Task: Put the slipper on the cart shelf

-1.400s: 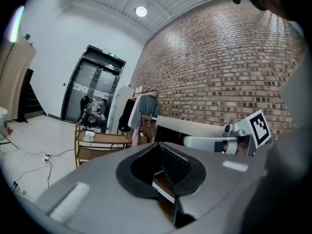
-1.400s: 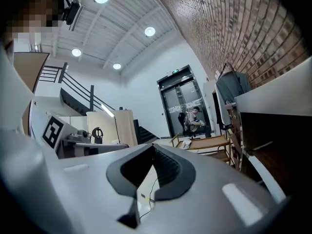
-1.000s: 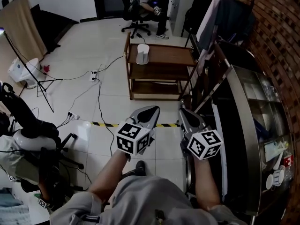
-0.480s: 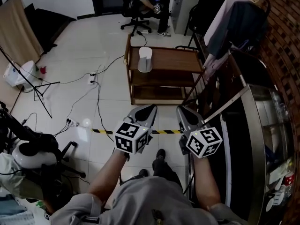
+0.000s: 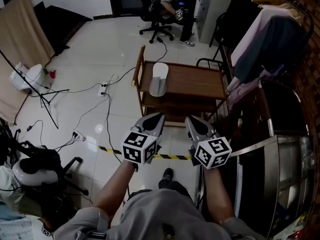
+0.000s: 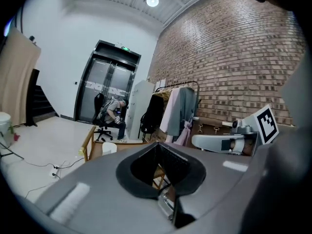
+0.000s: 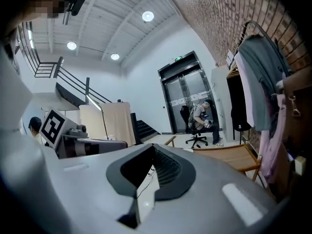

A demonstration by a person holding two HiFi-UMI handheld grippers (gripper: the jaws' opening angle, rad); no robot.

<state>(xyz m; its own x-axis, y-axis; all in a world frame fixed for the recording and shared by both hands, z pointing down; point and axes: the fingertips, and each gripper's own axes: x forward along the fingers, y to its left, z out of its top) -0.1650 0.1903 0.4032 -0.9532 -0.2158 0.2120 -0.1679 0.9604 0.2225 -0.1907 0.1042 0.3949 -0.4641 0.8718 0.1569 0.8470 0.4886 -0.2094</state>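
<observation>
Inspecting progress first: the white slipper (image 5: 159,78) lies flat on the top shelf of the brown wooden cart (image 5: 200,90), close to that shelf's left edge and wholly on the board; no other slipper shows on the floor or in either claw.

The left gripper (image 5: 159,117) and the right gripper (image 5: 189,120) are held side by side, pointing towards the cart and well short of it; each gripper's own view shows its jaws pressed together with nothing between them.

Judgement: as the task is worded, the placing appears done, since the slipper rests on a shelf and both claws are empty; whether a lower shelf was meant the pictures do not settle, so nothing further can be listed as outstanding with confidence.

Writing and labels:
- the marker cube (image 5: 140,147) on each gripper bears black-and-white square patterns, not lettering;
- a small green sign (image 6: 121,48) glows above the grey double doors (image 6: 109,89), too small to read;
- the yellow-and-black striped tape (image 5: 111,149) on the floor carries no text;
- no brand or label is legible on the slipper or the cart.
</observation>
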